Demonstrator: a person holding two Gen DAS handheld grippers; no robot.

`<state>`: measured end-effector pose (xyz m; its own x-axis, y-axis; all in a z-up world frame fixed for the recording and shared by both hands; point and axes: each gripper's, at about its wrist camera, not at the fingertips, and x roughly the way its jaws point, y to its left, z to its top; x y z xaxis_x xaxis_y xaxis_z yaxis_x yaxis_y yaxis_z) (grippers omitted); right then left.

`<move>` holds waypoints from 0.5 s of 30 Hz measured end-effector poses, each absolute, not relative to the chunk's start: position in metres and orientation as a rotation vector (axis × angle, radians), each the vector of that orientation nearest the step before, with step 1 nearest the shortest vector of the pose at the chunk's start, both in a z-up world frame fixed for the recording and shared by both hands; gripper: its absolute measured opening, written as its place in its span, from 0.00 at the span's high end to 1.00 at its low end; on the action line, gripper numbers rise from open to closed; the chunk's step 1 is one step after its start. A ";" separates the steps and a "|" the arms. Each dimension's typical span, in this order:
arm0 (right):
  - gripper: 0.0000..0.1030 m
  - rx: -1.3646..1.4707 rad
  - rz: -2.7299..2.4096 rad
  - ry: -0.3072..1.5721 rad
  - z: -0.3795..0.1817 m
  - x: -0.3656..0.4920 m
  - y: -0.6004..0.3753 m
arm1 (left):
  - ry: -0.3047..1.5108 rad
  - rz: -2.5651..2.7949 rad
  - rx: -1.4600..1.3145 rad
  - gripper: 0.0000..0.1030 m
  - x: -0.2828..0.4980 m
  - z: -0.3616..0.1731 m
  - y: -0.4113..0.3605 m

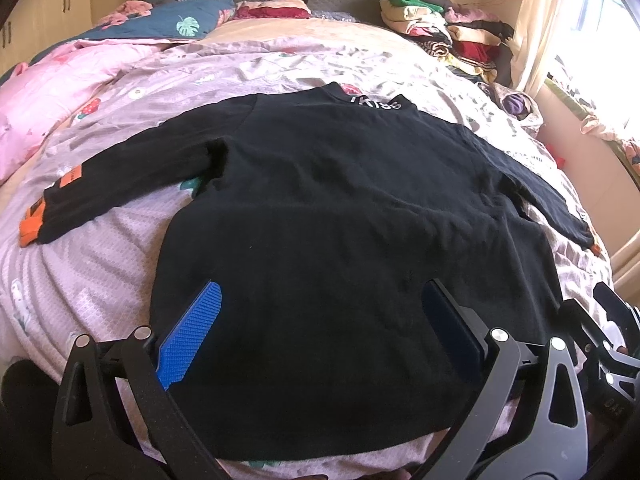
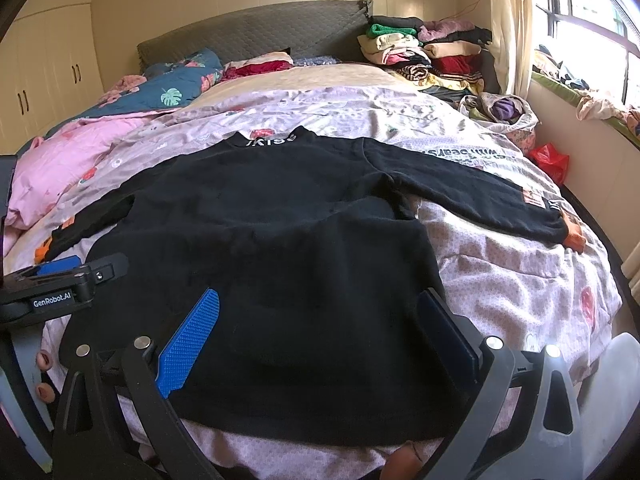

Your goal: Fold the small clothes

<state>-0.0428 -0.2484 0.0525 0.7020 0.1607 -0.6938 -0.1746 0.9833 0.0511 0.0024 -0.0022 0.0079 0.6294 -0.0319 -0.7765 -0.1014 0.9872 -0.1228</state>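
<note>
Black sweater [image 1: 352, 216] spread flat on the bed [image 1: 100, 248], collar away from the cameras, hem nearest; both hand-held grippers released above the hem.

Left to right: left sleeve [image 1: 120, 184] runs out to its orange cuff [image 1: 30, 226], body in the middle, right sleeve [image 2: 472, 192] ends at an orange cuff [image 2: 574, 236] near the bed edge. Left hand-held gripper [image 1: 320, 320] has jaws spread wide, holding nothing; right hand-held gripper [image 2: 318, 326] the same. The fabric looks like soft, light, limp knit, so I expect it to drape and sag, not hold shape, and it may drag on the textured bedspread [image 2: 500, 288]. Best holds are probably a cuff or shoulder seam for the sleeve fold, then the hem corners. Pinch both layers.
</note>
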 end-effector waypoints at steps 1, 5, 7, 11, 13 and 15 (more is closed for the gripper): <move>0.04 -0.017 0.183 0.771 0.054 -0.040 -0.249 | 0.891 0.041 -0.162 0.08 0.005 0.008 -0.002; 0.04 -0.002 0.169 0.778 0.056 -0.025 -0.250 | 0.898 0.035 -0.168 0.08 0.019 0.009 -0.001; 0.04 0.012 0.166 0.782 0.058 -0.019 -0.251 | 0.895 0.032 -0.175 0.08 0.026 0.011 0.000; 0.04 0.018 0.163 0.771 0.063 -0.007 -0.249 | 0.892 0.027 -0.176 0.08 0.038 0.016 0.000; 0.04 0.021 0.162 0.769 0.064 -0.004 -0.248 | 0.893 0.015 -0.184 0.08 0.045 0.018 0.001; 0.04 0.018 0.156 0.762 0.067 0.001 -0.248 | 0.890 0.009 -0.181 0.08 0.053 0.021 0.000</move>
